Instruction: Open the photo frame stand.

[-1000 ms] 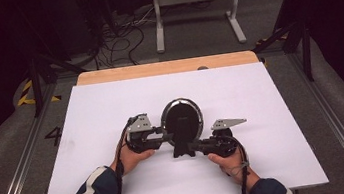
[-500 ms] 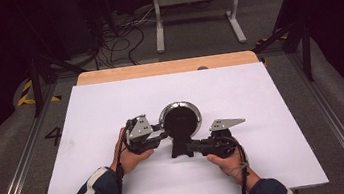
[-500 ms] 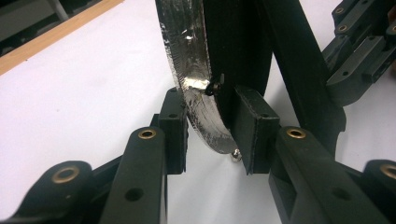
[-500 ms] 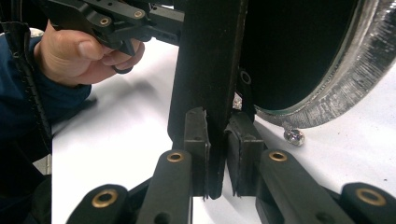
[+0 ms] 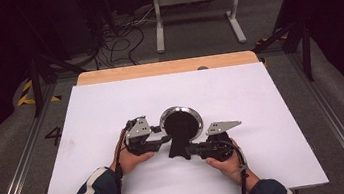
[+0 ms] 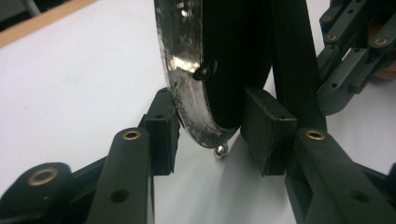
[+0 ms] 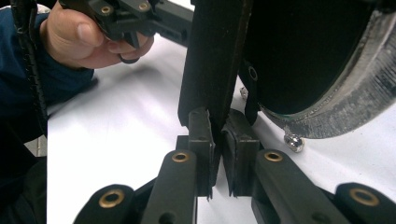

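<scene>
High view: I see the round mirror (image 5: 181, 124), a dark disc in a silver rim on a black stand (image 5: 179, 149), upright near the middle of the white table (image 5: 263, 115), between my two tools. The left tool (image 5: 164, 139) comes in from the left at the lower rim, held by the left hand (image 5: 130, 158); the right tool (image 5: 189, 150) comes in from the right at the foot of the stand, held by the right hand (image 5: 223, 160). Left gripper view: the silver rim (image 6: 187, 84) and the dark disc (image 6: 233, 60) hang edge-on between the two pads (image 6: 162, 133), whose jaws have just been opening; there is a visible gap on each side of the rim, so the left tool (image 6: 215, 137) stands released around the mirror's lower edge without pressing on it. A small metal ball foot (image 6: 220, 150) sits under the rim just above the table (image 6: 70, 84). The black stand rises behind the right-hand pad. Right gripper view: the right tool (image 7: 217, 149) is clenched on the flat black stand (image 7: 210, 60), its pads (image 7: 201, 140) pressed against both faces. The mirror's rim (image 7: 345, 98) curves down at the right, beside the tool, and the left hand (image 7: 84, 37) with its tool shows at upper left.
</scene>
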`<action>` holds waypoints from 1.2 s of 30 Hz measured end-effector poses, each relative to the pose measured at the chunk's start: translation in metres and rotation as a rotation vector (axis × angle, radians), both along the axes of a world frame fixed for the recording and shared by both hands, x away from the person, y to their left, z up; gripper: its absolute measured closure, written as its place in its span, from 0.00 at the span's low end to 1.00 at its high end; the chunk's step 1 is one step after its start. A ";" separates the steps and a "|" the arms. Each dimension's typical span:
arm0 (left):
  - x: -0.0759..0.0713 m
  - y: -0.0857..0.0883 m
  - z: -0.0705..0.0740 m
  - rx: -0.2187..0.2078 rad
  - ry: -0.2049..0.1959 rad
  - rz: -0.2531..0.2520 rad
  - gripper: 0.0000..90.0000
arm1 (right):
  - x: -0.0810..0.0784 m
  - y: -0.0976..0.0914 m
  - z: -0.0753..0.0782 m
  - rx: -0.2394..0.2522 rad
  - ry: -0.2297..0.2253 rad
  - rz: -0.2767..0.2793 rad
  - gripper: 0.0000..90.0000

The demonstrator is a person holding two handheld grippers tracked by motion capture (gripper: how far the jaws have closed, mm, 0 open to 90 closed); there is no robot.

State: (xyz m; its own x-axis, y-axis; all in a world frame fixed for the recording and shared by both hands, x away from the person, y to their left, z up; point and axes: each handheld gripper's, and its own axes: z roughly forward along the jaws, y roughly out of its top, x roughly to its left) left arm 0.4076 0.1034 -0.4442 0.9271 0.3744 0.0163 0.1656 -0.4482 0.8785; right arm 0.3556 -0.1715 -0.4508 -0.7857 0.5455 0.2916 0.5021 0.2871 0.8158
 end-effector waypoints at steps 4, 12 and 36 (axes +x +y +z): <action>0.002 0.003 0.000 -0.006 0.005 0.002 0.73 | 0.000 0.000 0.000 -0.002 0.001 0.001 0.92; -0.006 0.004 0.003 0.039 -0.024 -0.047 0.82 | 0.000 -0.003 0.000 0.040 0.004 -0.003 0.86; -0.015 -0.014 -0.006 0.126 -0.116 0.030 0.84 | 0.000 -0.013 0.002 0.031 0.006 -0.006 0.84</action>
